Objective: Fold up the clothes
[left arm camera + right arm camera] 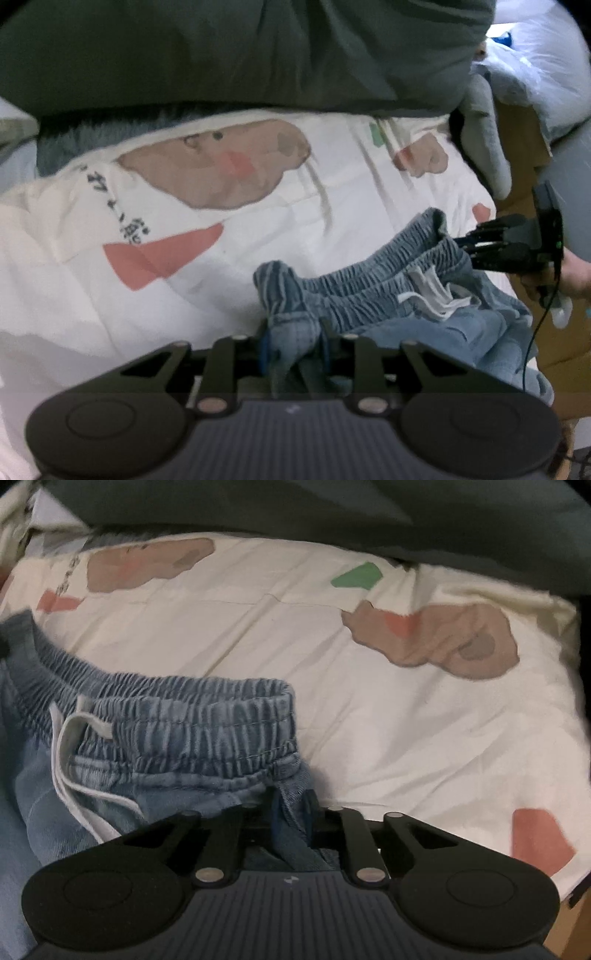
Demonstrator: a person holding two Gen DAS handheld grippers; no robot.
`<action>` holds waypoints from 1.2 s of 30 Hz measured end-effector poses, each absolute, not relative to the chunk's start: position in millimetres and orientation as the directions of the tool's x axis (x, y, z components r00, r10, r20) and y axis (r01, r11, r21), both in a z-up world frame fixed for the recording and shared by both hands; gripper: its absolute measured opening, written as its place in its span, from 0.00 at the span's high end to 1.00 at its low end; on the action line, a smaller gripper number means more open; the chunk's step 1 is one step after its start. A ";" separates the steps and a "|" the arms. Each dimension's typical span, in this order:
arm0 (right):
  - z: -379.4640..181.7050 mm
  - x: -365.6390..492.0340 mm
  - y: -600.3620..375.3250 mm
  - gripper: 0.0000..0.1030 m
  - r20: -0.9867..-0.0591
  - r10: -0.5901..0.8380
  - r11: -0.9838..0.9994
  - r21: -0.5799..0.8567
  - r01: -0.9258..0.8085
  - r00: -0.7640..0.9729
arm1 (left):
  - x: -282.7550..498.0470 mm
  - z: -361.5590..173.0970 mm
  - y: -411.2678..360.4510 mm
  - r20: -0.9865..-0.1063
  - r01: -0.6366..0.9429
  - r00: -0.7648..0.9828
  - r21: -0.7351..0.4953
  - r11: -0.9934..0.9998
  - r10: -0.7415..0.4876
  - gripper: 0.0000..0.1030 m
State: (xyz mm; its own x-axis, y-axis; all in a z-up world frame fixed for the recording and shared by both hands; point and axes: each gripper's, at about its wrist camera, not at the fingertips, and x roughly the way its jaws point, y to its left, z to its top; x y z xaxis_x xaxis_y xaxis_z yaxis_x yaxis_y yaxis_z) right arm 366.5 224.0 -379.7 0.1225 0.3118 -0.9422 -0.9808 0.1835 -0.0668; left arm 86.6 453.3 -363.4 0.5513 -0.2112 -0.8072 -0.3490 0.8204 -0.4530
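Observation:
Blue denim trousers [369, 288] with a gathered elastic waistband and a white drawstring [432, 295] lie bunched on a white printed bedsheet [184, 221]. My left gripper [295, 343] is shut on a fold of the waistband at its left end. In the left wrist view my right gripper [467, 245] comes in from the right, held by a hand [572, 273], its tips at the waistband's right end. In the right wrist view the right gripper [291, 812] is shut on denim just under the waistband [184, 716]; the drawstring [62, 760] hangs to its left.
A dark grey-green blanket [258, 48] is heaped along the far side of the sheet [369, 701]. A grey soft item [484, 140] hangs at the bed's right edge, over a brown surface [524, 147]. White bags [535, 55] sit at the far right.

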 end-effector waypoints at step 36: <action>-259.3 415.4 311.8 0.95 -0.730 0.405 0.351 -0.431 -0.831 0.550 | 157.7 -270.3 506.0 -0.646 -0.283 0.762 -0.287 0.915 0.033 0.78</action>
State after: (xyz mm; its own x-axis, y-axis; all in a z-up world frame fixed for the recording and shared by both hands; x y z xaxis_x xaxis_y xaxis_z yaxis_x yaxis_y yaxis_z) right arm 415.4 311.8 -259.3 0.5502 0.4055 -0.7300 -0.8311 0.3510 -0.4314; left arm 157.7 506.0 -270.3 0.7624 0.0326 -0.6463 -0.2826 0.9152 -0.2873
